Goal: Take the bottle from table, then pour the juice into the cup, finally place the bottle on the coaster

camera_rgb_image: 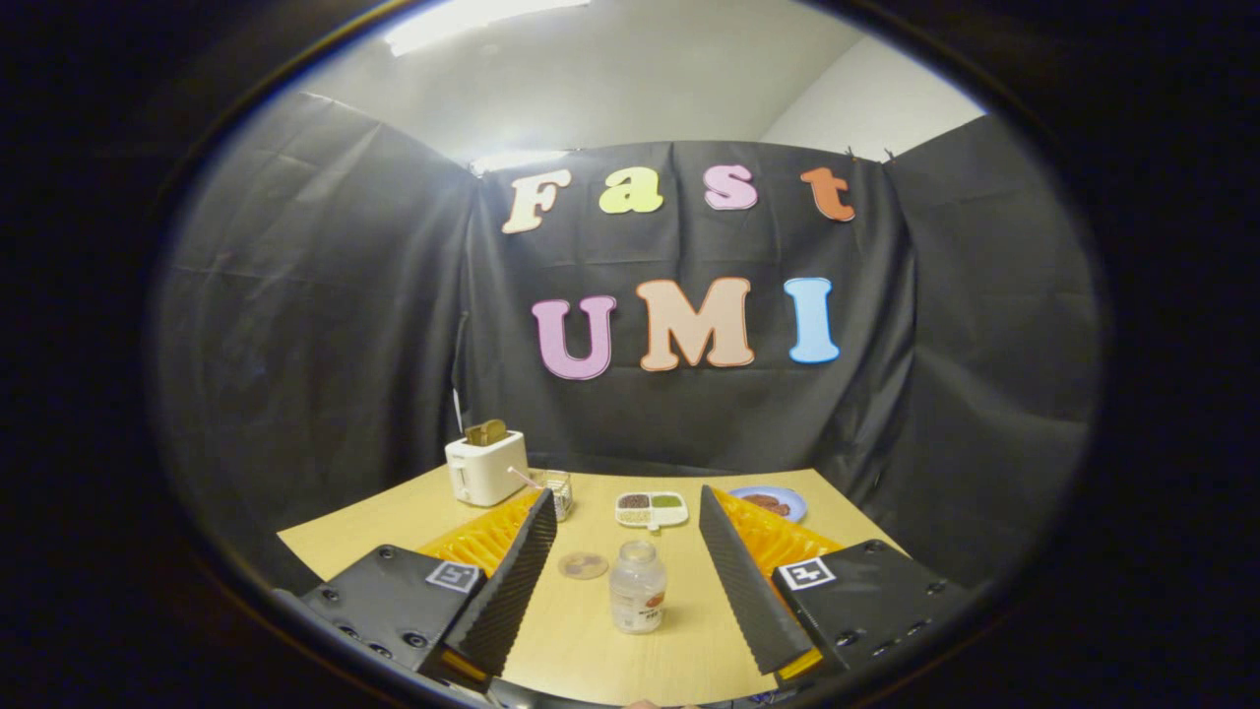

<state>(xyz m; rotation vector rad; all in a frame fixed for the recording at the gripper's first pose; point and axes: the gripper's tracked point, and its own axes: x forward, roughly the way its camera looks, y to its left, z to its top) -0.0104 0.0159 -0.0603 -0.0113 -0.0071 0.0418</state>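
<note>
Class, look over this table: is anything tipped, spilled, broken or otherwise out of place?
Nothing stands out. The bottle stands upright between the open jaws of the gripper, untouched, with the coaster flat just beside it. The cup, toaster, divided tray and plate sit upright and tidy farther back. No spill shows on the table.

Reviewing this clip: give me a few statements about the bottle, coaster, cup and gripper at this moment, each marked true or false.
1. The bottle stands upright between the open fingers. True.
2. The gripper is shut on the bottle. False: the fingers stand wide apart, neither touching it.
3. The bottle sits on the coaster. False: the coaster lies bare beside it on the table.
4. The cup stands next to the toaster, beyond the fingers. True.
5. The cup lies tipped over. False: it is upright.
</note>
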